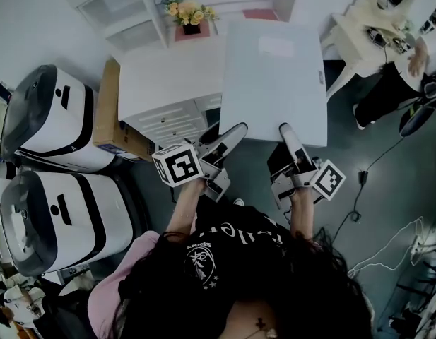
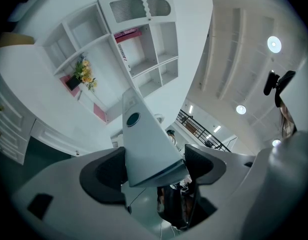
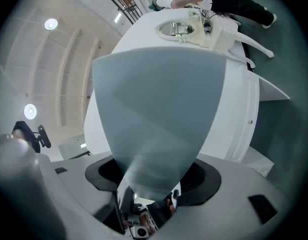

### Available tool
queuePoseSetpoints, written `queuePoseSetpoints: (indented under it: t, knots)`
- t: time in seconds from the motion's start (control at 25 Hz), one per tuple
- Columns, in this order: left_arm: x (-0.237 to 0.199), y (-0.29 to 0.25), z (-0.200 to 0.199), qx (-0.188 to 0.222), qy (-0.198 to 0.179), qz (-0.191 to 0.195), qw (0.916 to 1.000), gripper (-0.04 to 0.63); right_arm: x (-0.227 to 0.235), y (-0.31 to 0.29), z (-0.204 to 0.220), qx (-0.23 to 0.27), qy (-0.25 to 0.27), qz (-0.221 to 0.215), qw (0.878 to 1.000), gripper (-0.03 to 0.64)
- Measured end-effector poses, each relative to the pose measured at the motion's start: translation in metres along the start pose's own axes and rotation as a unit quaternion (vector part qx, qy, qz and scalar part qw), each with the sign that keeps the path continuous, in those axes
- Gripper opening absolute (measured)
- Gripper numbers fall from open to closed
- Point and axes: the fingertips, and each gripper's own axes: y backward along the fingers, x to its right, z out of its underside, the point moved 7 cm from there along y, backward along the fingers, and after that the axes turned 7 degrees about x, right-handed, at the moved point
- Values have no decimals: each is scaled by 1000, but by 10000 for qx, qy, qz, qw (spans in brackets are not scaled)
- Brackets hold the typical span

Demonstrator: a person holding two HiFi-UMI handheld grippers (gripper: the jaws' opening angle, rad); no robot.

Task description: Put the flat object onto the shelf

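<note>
2 tools clamp the flat panel (image 1: 274, 76) by its near edge: left tool (image 1: 235, 131), right tool (image 1: 287, 134).

The flat board (image 1: 274, 83) hides the right part of the white cabinet (image 1: 161, 83). Its near end is blurred between the right-hand fingers (image 3: 206, 184). The person (image 1: 387, 94) at far right is cut off by the picture's edge.

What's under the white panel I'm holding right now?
The white panel hides whatever lies directly below it. Past its left edge shows the white cabinet with drawers; past its right edge, grey floor. The left hand-held gripper and right hand-held gripper clamp its near edge.
</note>
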Motion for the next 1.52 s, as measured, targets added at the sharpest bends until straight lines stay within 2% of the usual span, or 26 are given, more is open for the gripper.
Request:
queuePoseSetpoints:
  t: [0.32, 0.64, 1.16, 1.52]
  knots:
    - [-8, -7, 5, 78, -18, -64, 9999, 373, 10, -4, -6, -125, -45, -32, 9999, 302]
    - [-28, -37, -10, -18, -35, -6, 10000, 373, 31, -27, -22, 15, -94, 13, 10000, 302]
    - [-91, -143, -91, -244, -10, 296, 9993, 373, 68, -142, -74, 336, 39, 87, 9994, 302]
    - [-129, -213, -151, -290, -33, 683, 9972, 373, 82, -223, -109, 542, 214, 63, 9983, 302]
